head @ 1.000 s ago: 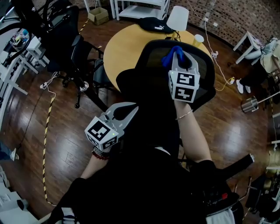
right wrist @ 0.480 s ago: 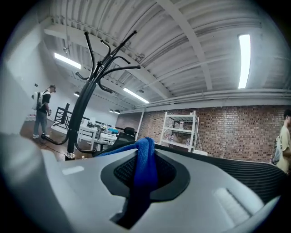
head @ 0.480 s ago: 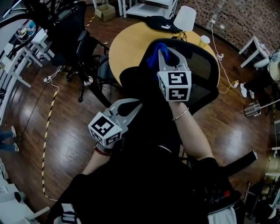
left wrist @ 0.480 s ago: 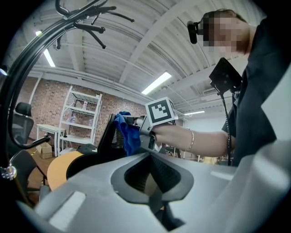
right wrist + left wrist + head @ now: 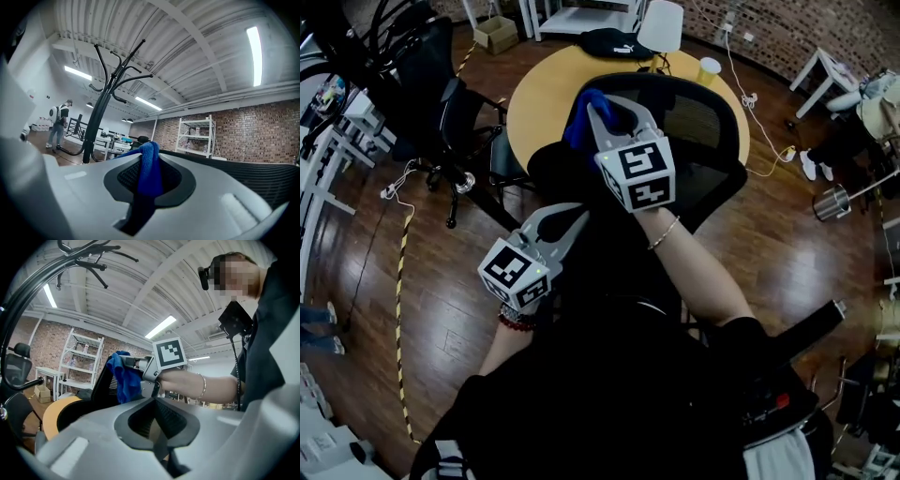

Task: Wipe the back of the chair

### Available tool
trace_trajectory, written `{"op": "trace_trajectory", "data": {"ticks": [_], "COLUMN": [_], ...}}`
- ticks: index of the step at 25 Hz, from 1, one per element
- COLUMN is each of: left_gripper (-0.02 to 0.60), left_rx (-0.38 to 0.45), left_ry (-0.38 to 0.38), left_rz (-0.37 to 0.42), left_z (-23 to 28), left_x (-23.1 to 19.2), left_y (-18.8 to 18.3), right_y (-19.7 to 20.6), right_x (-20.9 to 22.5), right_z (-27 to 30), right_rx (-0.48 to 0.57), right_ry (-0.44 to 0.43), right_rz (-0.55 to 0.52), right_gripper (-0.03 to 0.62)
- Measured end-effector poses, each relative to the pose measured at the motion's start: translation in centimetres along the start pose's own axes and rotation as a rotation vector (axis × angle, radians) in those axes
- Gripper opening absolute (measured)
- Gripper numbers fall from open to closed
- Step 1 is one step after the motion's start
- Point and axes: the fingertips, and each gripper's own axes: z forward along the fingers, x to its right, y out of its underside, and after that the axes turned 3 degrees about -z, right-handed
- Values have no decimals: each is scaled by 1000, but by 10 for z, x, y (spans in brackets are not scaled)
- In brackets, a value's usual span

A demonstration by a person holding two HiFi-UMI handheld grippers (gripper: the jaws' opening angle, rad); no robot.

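The black mesh chair back (image 5: pixel 698 127) stands in front of me in the head view. My right gripper (image 5: pixel 596 109) is at the left part of its top edge, shut on a blue cloth (image 5: pixel 581 120) that drapes against the mesh. In the right gripper view the cloth (image 5: pixel 149 169) sits pinched between the jaws, with the chair's top rim (image 5: pixel 262 169) running off to the right. My left gripper (image 5: pixel 578 217) hangs lower, near my body, shut with nothing in it. In the left gripper view the cloth (image 5: pixel 123 377) hangs from the right gripper (image 5: pixel 131 363) over the chair back (image 5: pixel 100 386).
A round yellow table (image 5: pixel 539 94) lies just beyond the chair, with a black bag (image 5: pixel 614 42) and a yellow cup (image 5: pixel 708 70) on it. Black office chairs (image 5: pixel 441 89) stand left, a metal bin (image 5: pixel 828 202) right. A black coat rack (image 5: pixel 101 105) and a distant person (image 5: pixel 58 124) show.
My right gripper has slid leftward along the chair back's top edge with the blue cloth in it. The left gripper has stayed about where it was.
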Motion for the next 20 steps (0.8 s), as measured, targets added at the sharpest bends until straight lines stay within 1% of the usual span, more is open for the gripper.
{"op": "trace_trajectory", "data": {"ticks": [4,8,13,17,18,20], "left_gripper": [6,6,6,6,6,6], "left_rx": [-13,-22,-17,-29,-29,-21], "left_ry": [19,13,17,15,12,4], "left_rz": [3,-14,9,6,6,8], "left_z": [7,9,12,13,13,15], "left_x": [8,5,8,9,9,9], "left_y": [3,4,-5,-2,-1,-2], "right_y": [0,0,-9,-18,-19,-18], "right_x": [-2,-5,-18,-35,-35,-25], "right_z": [-5,-3,-3,-10,-15,-31], "right_rx": [8,-4,4,68,84,104], "right_ry": [-32,-56,-103,-216,-222,-201], "right_rz": [19,36,24,34,38,52], "right_gripper": [35,35,35,37,37,37]}}
